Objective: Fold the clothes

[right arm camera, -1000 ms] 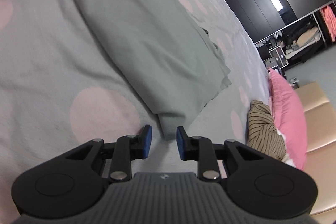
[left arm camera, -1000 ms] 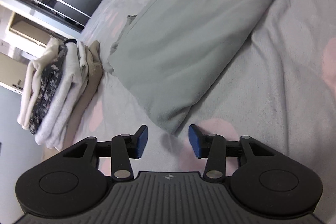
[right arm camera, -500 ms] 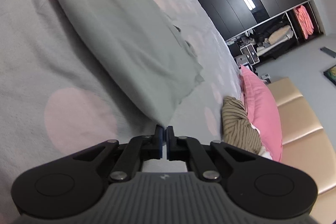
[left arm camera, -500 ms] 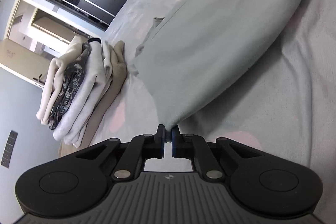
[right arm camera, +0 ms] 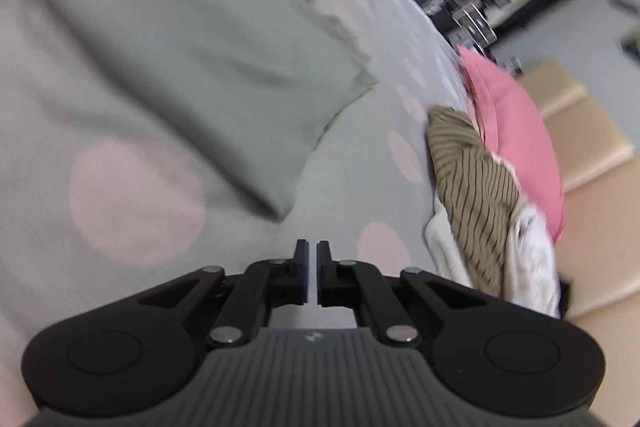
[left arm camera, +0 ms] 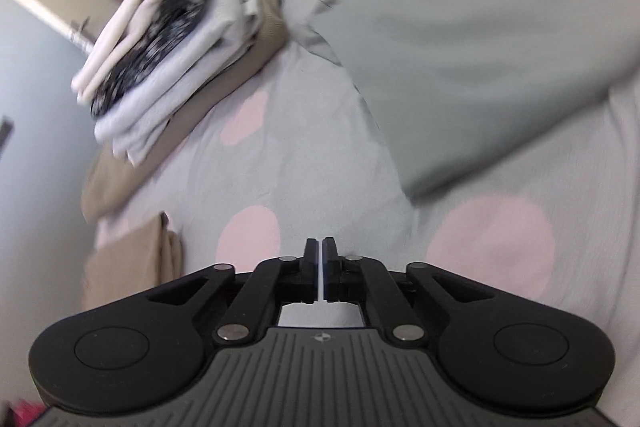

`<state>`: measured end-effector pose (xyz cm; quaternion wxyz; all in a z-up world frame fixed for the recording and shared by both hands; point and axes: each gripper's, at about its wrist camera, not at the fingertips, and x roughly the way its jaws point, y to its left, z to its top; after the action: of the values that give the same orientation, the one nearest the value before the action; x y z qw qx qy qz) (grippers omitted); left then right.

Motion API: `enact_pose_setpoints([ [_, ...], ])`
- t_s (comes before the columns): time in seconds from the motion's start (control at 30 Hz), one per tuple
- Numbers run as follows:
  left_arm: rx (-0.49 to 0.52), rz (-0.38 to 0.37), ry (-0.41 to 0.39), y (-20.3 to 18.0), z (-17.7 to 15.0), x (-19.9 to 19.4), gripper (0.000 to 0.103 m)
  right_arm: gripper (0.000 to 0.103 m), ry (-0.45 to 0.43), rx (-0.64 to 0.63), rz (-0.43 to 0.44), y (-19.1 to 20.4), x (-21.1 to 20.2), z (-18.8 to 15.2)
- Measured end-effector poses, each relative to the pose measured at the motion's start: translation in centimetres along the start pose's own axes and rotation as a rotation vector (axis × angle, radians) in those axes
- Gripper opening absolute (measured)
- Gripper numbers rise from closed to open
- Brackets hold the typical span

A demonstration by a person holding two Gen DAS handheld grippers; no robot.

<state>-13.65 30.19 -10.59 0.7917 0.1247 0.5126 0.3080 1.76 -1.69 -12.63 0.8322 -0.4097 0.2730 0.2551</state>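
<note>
On the bed (left arm camera: 304,163), a grey sheet with pale pink dots, one grey-green garment (left arm camera: 480,59) lies spread flat. Its long axis runs crosswise, from one gripper's side to the other's. Its near left corner sits ahead and to the right of the left gripper (left arm camera: 322,247). Its near right corner sits ahead and to the left of the right gripper (right arm camera: 312,249), which looks the closer of the two to its corner. Neither corner touches a fingertip. To the left stands one stack of folded clothes (left arm camera: 168,43), its layers too blurred to count. To the right lie one pink pillow (right arm camera: 516,131) and one crumpled striped garment (right arm camera: 476,187). Both grippers' jaws have just been closing and now stand clenched to a sliver of a gap, the right one's eased slightly apart again. Nothing is between them, so any fold likely needs the corners taken afresh.
</note>
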Motion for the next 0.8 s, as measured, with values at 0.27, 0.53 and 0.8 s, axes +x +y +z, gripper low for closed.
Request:
enact_pose_setpoints([
  [0.27, -0.447, -0.383, 0.002, 3.6, 0.5, -0.1, 0.046, 0.039, -0.020, 0.546, 0.303, -4.8, 0.8, 0.9],
  [0.53, -0.888, -0.654, 0.120, 6.1, -1.9, 3.9, 0.047, 0.040, 0.133, 1.086, 0.502, -6.8, 3.2, -2.9],
  [0.8, -1.000, -0.741, 0.131, 5.4, -1.5, 5.8, 0.047, 0.045, 0.135, 1.283, 0.593, -7.2, 5.0, -3.4],
])
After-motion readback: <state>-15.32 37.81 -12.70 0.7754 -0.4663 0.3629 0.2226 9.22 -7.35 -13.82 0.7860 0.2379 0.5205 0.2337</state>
